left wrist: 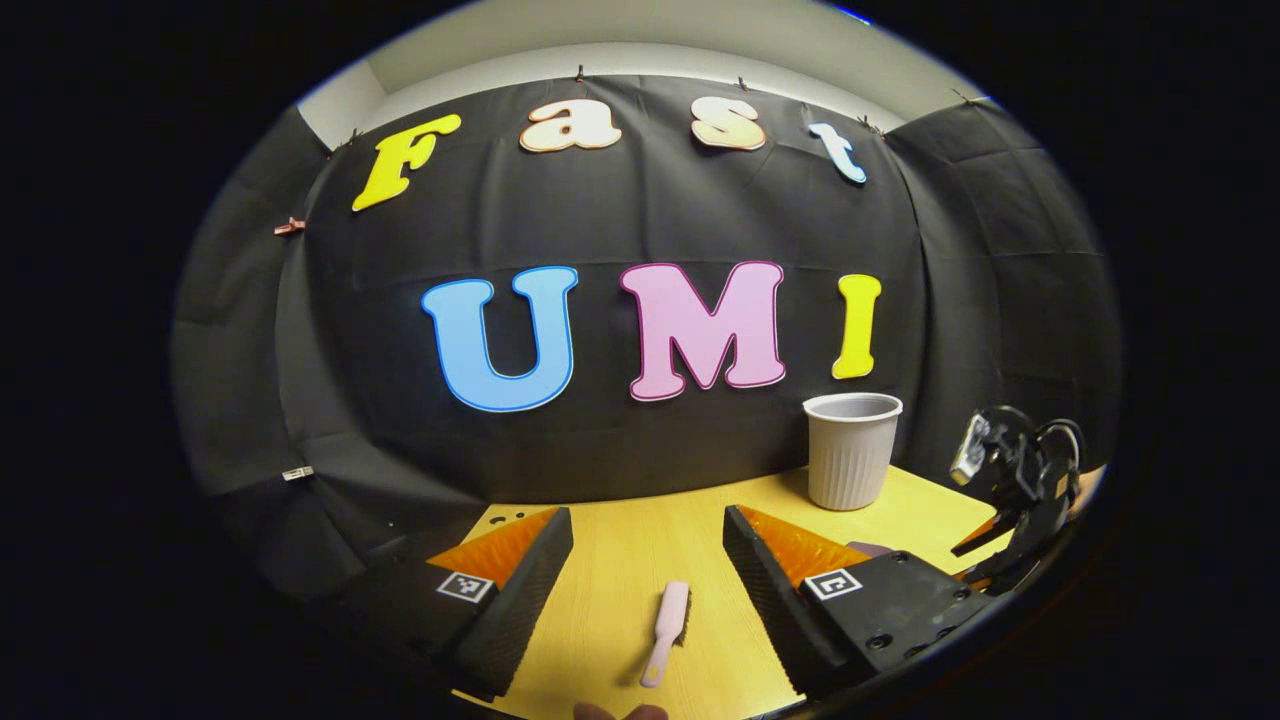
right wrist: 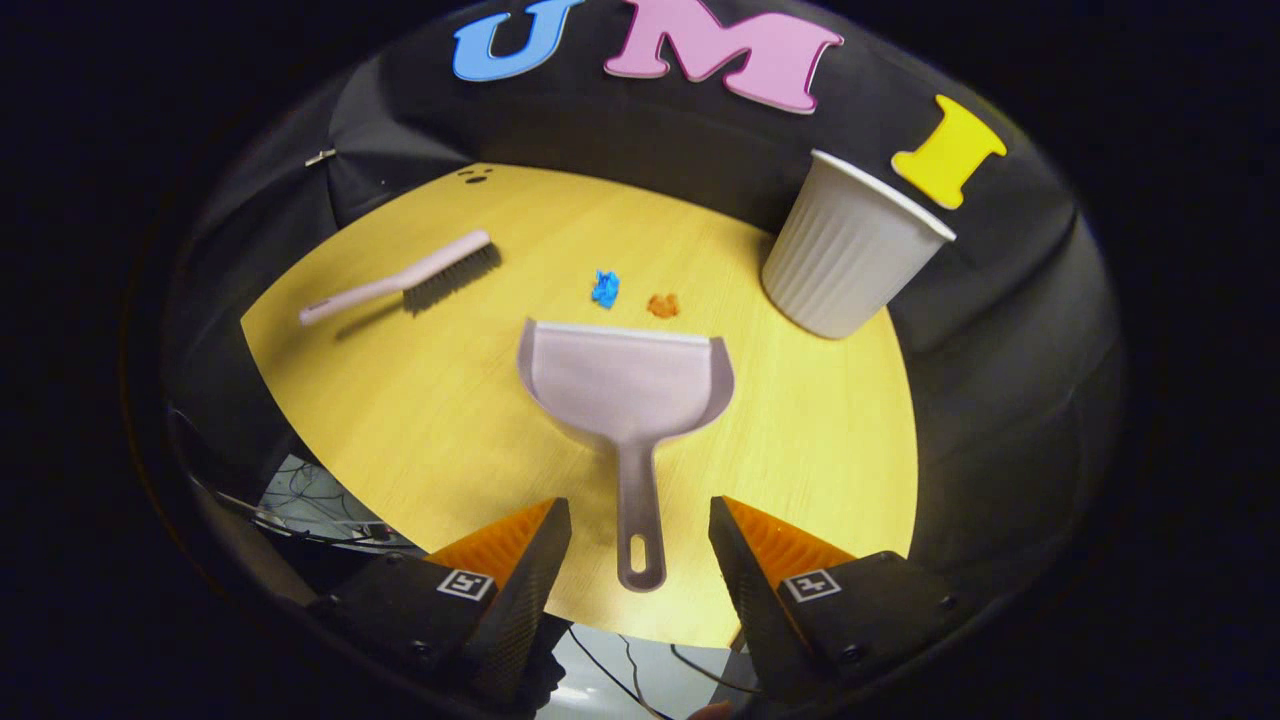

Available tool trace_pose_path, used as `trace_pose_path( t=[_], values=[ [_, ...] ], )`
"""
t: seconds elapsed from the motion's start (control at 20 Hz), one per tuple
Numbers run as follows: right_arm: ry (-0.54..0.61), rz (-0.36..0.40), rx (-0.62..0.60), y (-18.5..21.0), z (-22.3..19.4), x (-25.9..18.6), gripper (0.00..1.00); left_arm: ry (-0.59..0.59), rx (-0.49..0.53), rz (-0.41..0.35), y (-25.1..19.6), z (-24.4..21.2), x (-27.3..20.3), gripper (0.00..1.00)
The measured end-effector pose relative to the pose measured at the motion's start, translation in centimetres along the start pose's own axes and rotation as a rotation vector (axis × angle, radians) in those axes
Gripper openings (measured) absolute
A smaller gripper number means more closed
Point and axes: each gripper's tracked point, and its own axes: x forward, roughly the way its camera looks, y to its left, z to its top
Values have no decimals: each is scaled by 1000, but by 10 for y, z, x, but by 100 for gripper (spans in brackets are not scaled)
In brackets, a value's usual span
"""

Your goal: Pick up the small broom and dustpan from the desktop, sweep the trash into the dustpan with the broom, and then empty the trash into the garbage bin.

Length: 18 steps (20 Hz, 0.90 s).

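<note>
Counter [right wrist: 420, 400]: light yellow wood-grain laminate top, smooth, with a dark cloth wall draped behind it.

Dustpan [right wrist: 625, 385]: pale grey, smooth moulded plastic with a flat scoop, a straight front lip, raised rounded side walls and a slim handle ending in a hanging slot. Lies flat at the middle of the counter, taken here as the landmark. Its handle end lies between the fingers of the right tool [right wrist: 640, 530], which stands open with nothing in its grip; ridged faces show on the insides of the fingers.

Trash, blue [right wrist: 605, 288]: small crumpled scrap, just beyond the dustpan's lip, apart from it.

Trash, orange [right wrist: 662, 305]: small crumpled scrap, just beyond the lip, beside the blue one.

Broom [right wrist: 410, 280]: small hand brush with a pale pink plastic handle and dark, dense bristles. Lies on the counter well to the left of the dustpan, beyond its lip line. In the left gripper view the same broom [left wrist: 668, 618] lies on the counter between the fingers of the left tool [left wrist: 648, 535], handle nearest the camera; that tool is open and holds nothing.

Garbage bin [right wrist: 850, 250]: light grey, vertically ribbed, tapered plastic tub with a rolled rim. Stands upright, open-topped, beyond and right of the dustpan, against the cloth wall.

Below the counter's near edge, loose cables [right wrist: 300, 500] show.
</note>
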Motion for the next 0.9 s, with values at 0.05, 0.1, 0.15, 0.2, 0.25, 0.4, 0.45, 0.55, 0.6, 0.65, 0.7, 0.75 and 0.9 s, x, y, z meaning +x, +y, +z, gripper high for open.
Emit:
trace_pose_path(
  t=[0.05,0.1,0.15,0.2,0.25,0.4,0.45,0.55,0.6,0.65,0.7,0.75,0.9],
  values=[
    [30,12,13,0,-6,9,89,7,0,4,-1,-3,1,97],
    [61,22,24,0,-12,19,87,15,1,9,-1,-4,1,97],
    [86,34,36,1,-15,28,87,21,1,15,-1,-7,2,97],
    [112,46,47,1,-17,37,85,26,-1,21,-1,-7,3,97],
    [124,57,55,1,-15,45,84,31,-3,24,-2,-9,5,97],
    [159,81,78,4,-10,69,74,49,-1,40,-4,-14,14,97],
    [168,89,87,6,-7,75,72,54,-2,46,-5,-17,16,97],
    [194,103,97,9,-4,84,71,64,-10,54,-8,-19,21,97],
    [204,108,101,10,-2,87,71,69,-13,58,-9,-19,23,97],
    [208,107,101,10,-1,89,71,75,-16,61,-11,-22,26,97],
    [216,111,105,10,0,93,65,79,-19,62,-12,-23,28,97],
    [229,113,107,11,0,95,51,84,-20,65,-13,-25,30,100],
    [260,90,83,8,-8,98,41,102,-14,73,-15,-32,38,97]
  ],
)
